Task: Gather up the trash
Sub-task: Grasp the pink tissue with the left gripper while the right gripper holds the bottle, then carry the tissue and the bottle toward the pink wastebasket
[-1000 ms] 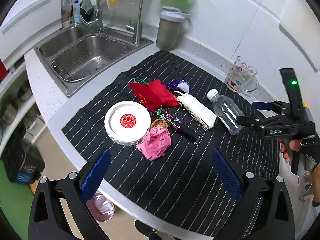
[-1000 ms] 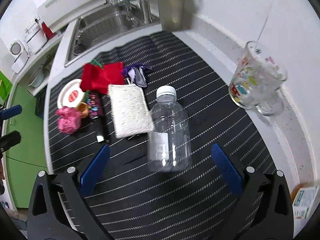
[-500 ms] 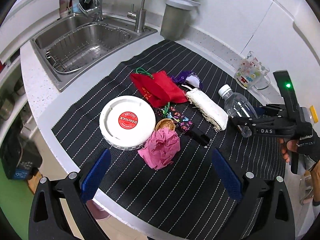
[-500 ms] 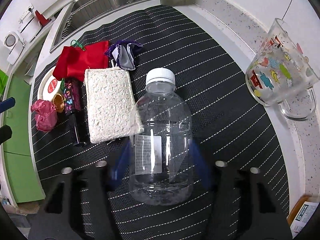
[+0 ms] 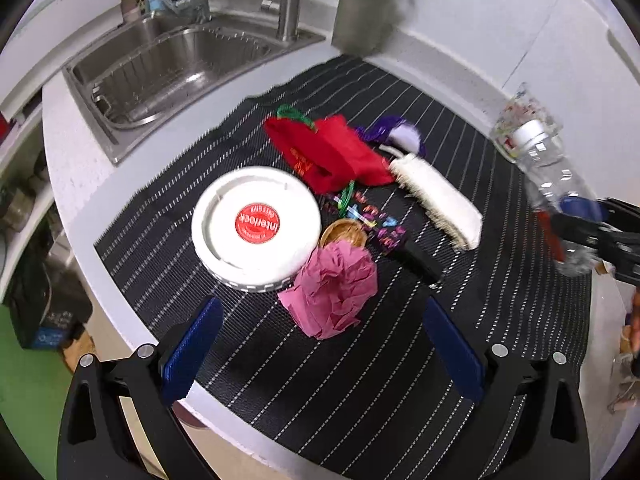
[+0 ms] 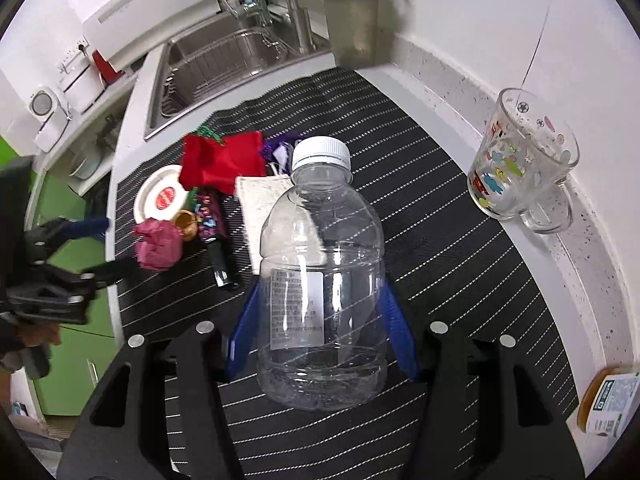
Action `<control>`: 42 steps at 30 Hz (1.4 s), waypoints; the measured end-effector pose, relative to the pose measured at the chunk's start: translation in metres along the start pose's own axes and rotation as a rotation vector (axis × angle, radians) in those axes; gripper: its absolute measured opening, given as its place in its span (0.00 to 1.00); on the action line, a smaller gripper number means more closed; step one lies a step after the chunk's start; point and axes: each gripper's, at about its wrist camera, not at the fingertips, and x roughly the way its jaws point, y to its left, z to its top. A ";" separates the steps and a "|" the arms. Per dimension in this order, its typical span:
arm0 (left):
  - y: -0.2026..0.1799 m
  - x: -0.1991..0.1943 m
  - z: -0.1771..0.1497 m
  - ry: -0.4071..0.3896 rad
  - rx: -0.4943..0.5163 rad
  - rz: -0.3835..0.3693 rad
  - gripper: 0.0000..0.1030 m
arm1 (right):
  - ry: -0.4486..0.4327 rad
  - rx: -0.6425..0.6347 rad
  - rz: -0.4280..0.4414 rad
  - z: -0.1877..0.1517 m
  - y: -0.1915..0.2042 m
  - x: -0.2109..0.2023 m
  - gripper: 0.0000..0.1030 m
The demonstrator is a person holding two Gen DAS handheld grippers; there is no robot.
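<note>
My right gripper [image 6: 320,304] is shut on a clear plastic bottle [image 6: 320,280] with a white cap and holds it off the striped mat. The left wrist view shows that bottle [image 5: 548,176] blurred at the right edge, in the right gripper [image 5: 592,232]. My left gripper [image 5: 320,316] stands open just above a crumpled pink paper [image 5: 332,292], one blue pad on each side. Beside the paper lie a white round lid [image 5: 256,224], a gold cap [image 5: 344,232], a red pouch [image 5: 332,152], a colourful wrapper [image 5: 384,232] and a white brush [image 5: 436,200].
The black striped mat [image 5: 360,380] covers the counter up to its front edge. A steel sink [image 5: 160,68] is at the back left, a grey canister [image 5: 368,12] by the wall. A printed glass mug [image 6: 520,168] and a small carton [image 6: 608,404] stand to the right.
The right gripper closed on the bottle and raised it off the mat. The left gripper came down closer to the pink paper.
</note>
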 end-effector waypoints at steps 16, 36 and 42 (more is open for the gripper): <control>0.002 0.039 -0.002 0.024 -0.128 0.021 0.65 | -0.012 0.015 0.020 -0.007 -0.006 -0.003 0.56; -0.015 -0.052 -0.022 -0.087 -0.053 -0.052 0.27 | -0.087 -0.050 0.011 -0.022 0.007 -0.034 0.56; -0.009 -0.104 -0.051 -0.158 -0.075 -0.035 0.27 | -0.121 -0.139 0.049 -0.036 0.042 -0.056 0.56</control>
